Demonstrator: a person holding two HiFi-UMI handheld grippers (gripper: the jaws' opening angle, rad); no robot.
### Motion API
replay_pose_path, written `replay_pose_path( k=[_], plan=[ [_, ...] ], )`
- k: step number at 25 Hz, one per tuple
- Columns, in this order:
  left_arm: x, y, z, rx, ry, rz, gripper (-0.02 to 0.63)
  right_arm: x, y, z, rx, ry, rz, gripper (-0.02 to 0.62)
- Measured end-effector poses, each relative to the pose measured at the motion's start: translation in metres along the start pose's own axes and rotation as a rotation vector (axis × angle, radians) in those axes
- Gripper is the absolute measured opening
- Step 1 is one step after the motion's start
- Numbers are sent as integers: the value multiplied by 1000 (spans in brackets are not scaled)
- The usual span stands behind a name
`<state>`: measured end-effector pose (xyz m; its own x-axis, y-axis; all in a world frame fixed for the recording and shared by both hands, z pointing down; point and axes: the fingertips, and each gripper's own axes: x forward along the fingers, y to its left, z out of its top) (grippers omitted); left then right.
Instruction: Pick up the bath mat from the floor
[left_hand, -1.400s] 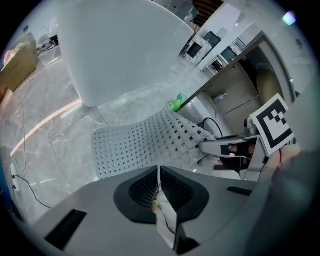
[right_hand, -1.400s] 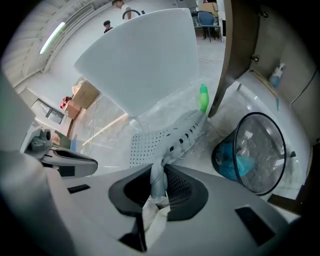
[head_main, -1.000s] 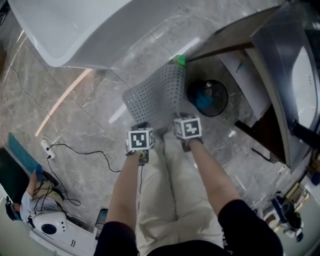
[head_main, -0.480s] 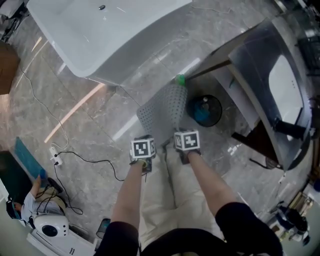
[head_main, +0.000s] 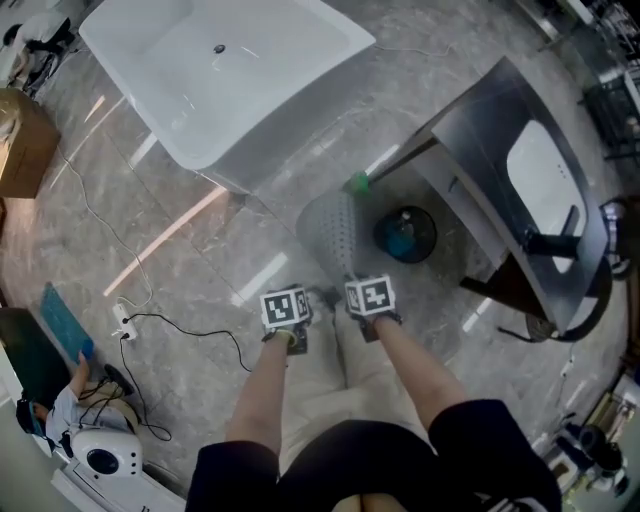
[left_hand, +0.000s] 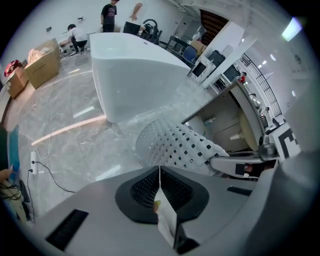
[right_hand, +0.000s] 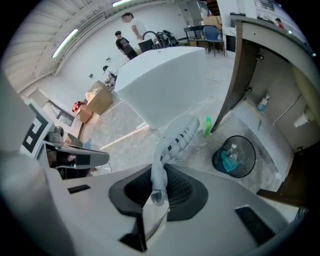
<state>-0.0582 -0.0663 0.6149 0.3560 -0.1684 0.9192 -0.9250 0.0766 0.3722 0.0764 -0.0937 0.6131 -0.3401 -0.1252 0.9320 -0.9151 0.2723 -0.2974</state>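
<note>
The bath mat (head_main: 335, 238) is pale grey rubber dotted with holes, and it hangs curled below my two grippers, above the marble floor. My left gripper (head_main: 298, 298) is shut on one near corner of the bath mat (left_hand: 182, 145), and a thin edge shows pinched between its jaws. My right gripper (head_main: 357, 290) is shut on the other near corner. In the right gripper view the mat (right_hand: 179, 136) droops from the jaws as a narrow rolled strip. Its far end reaches towards a green bottle (head_main: 358, 183).
A white bathtub (head_main: 230, 80) stands at the upper left. A dark vanity counter with a sink (head_main: 520, 190) is on the right, with a round bin (head_main: 405, 233) beside it. A black cable (head_main: 190, 325) and a power strip (head_main: 122, 318) lie at the left. People stand far off (left_hand: 109, 15).
Both grippers have risen together with the mat. The mat has come up off the floor and now hangs narrower and more curled, and more of the bathtub is in view.
</note>
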Motion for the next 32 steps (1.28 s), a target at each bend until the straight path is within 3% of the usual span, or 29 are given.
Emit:
replay_pose_path(
  k=[8,13,17,21,24,32],
  plan=[
    [-44,-15,-22,74,-11,-9,3,-41,24,-25,-70,44,0,58],
    [-64,-28,-31,147,-24,-17,3,-68,23,-26,-89,-5,22,58],
    [-77,-24,-19,221,-93,40,3,-86,24,-21,-68,-51,43,58],
    [-85,-31,-25,201,-110,17,3,-101,35,-22,-38,-70,62,58],
    [-87,-34,-36,139,-89,-20,3,-106,41,-20,-16,-82,78,58],
    [-104,-16,-43,93,-123,-8,3,-113,67,-16,-84,-99,89,58]
  ],
)
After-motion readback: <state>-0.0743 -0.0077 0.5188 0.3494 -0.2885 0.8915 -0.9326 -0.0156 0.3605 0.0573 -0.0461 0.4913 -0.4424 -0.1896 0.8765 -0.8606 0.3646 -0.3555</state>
